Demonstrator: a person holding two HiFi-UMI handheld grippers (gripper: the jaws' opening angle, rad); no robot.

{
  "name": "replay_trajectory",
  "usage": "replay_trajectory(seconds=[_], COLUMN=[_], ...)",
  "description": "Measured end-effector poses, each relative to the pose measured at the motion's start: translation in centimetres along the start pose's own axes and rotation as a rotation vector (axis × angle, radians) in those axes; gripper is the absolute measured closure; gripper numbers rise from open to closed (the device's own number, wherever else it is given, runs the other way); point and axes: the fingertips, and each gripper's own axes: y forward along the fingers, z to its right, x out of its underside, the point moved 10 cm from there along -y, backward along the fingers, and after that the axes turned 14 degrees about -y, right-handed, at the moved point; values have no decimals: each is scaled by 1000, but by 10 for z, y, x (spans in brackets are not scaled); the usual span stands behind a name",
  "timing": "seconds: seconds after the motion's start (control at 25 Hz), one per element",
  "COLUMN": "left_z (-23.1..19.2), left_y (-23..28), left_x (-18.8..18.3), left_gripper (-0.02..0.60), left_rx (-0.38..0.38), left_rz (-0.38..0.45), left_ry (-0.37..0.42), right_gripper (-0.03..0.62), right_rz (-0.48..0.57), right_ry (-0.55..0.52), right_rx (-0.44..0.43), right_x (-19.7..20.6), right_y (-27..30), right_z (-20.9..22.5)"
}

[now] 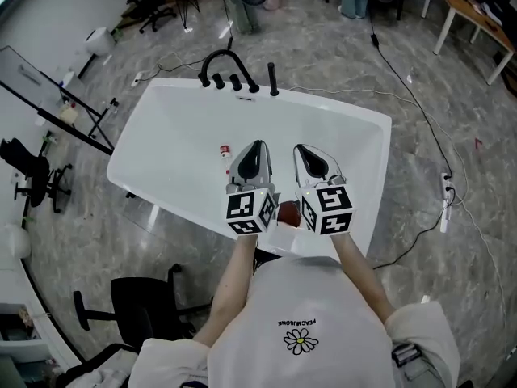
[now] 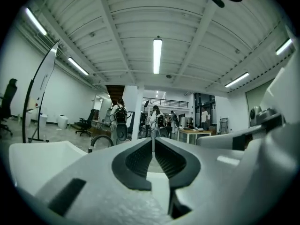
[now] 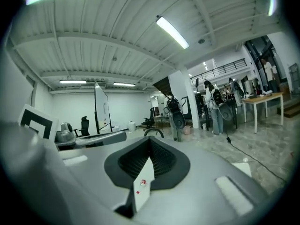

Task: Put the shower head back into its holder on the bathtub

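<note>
Over near side of bathtub (image 1: 161,136) | left gripper (image 1: 258,145): jaws pressed together, nothing between | right gripper (image 1: 300,149): jaws pressed together, nothing between | shower head (image 1: 273,79): upright on far rim, right of faucet (image 1: 220,53), well apart from both grippers

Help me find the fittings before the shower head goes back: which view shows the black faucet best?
The head view: the whole black faucet arches over the far rim of the bathtub, beside its knobs. The left gripper view shows only part of its arch; the right gripper view shows it small and distant.
</note>
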Motion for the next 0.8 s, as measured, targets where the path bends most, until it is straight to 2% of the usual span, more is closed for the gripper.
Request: replay_trajectory(seconds=[0.2,0.36,0.8], left_z=[3,-4,-12], left_y=[-8,-14,-17], left_x=[0,2,8], left_gripper=[571,575,575], left_rx=[-4,-12,-19], left_rz=[-2,-39,-54], left_ry=[22,49,23], right_gripper=[591,591,591], right_rz=[6,-27,-45], right_ry=[-36,-37,-53], right_rx=[-6,-26,-63], right_x=[-3,6,15], right_y=[0,3,10], right_z=[-1,-9,-19])
